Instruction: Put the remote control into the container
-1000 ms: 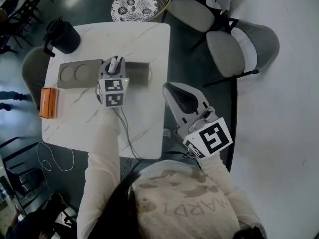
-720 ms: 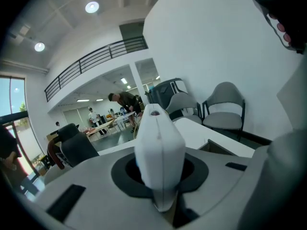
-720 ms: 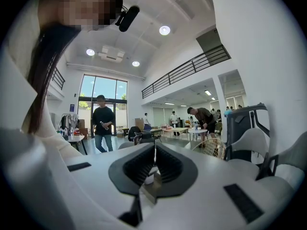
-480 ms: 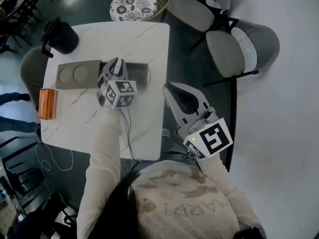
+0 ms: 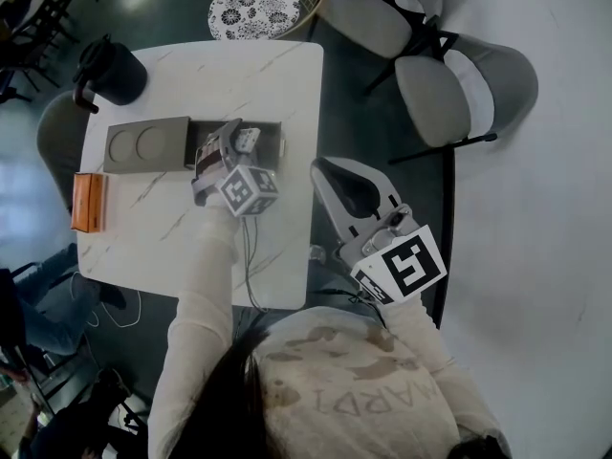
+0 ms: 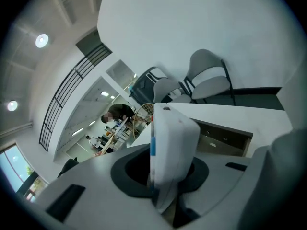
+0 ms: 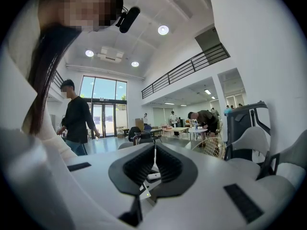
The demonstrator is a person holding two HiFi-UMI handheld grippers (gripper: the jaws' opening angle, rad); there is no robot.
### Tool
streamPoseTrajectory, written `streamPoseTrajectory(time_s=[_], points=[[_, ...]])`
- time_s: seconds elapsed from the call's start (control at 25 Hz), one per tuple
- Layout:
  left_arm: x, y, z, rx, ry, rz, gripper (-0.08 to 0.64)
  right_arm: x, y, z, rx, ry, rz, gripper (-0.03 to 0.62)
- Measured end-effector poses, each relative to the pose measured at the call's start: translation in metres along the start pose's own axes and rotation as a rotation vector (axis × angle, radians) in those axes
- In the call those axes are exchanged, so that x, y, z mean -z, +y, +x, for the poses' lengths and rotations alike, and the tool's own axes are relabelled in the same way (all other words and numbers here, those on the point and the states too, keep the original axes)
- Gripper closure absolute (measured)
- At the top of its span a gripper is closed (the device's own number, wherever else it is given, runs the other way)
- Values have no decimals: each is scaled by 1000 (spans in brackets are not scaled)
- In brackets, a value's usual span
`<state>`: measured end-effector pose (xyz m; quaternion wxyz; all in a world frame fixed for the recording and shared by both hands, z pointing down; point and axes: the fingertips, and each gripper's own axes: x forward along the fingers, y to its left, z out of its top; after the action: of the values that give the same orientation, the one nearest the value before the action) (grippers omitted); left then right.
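While the left gripper (image 5: 228, 140) clamps the remote (image 5: 249, 140) above the box (image 5: 275, 130), it should lower before releasing; the right gripper (image 5: 325, 172) is closed, empty.

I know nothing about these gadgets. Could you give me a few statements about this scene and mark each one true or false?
1. The left gripper holds a white remote control. True.
2. The right gripper holds something too. False: its jaws are together with nothing between them.
3. The remote control lies inside the container. False: it is clamped in the left gripper, just in front of the open container.
4. An orange box sits near the left edge of the table. True.
5. A black jug stands in the middle of the table. False: it stands at a corner.
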<state>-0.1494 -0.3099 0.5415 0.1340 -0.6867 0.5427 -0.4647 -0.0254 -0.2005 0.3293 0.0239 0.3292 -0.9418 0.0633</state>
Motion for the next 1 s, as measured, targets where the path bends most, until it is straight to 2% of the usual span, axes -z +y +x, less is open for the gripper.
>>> streamPoseTrajectory(time_s=[0.56,0.72,1.0], points=[[11,-35,21,63,86,201,489,0,-12,-2,9,-1,6,572],[14,-35,25,57,113,291,489,0,-18,-3,13,-4,12,572],[18,-42,26,137,141,348,489,0,-22,-5,15,-5,20,572]])
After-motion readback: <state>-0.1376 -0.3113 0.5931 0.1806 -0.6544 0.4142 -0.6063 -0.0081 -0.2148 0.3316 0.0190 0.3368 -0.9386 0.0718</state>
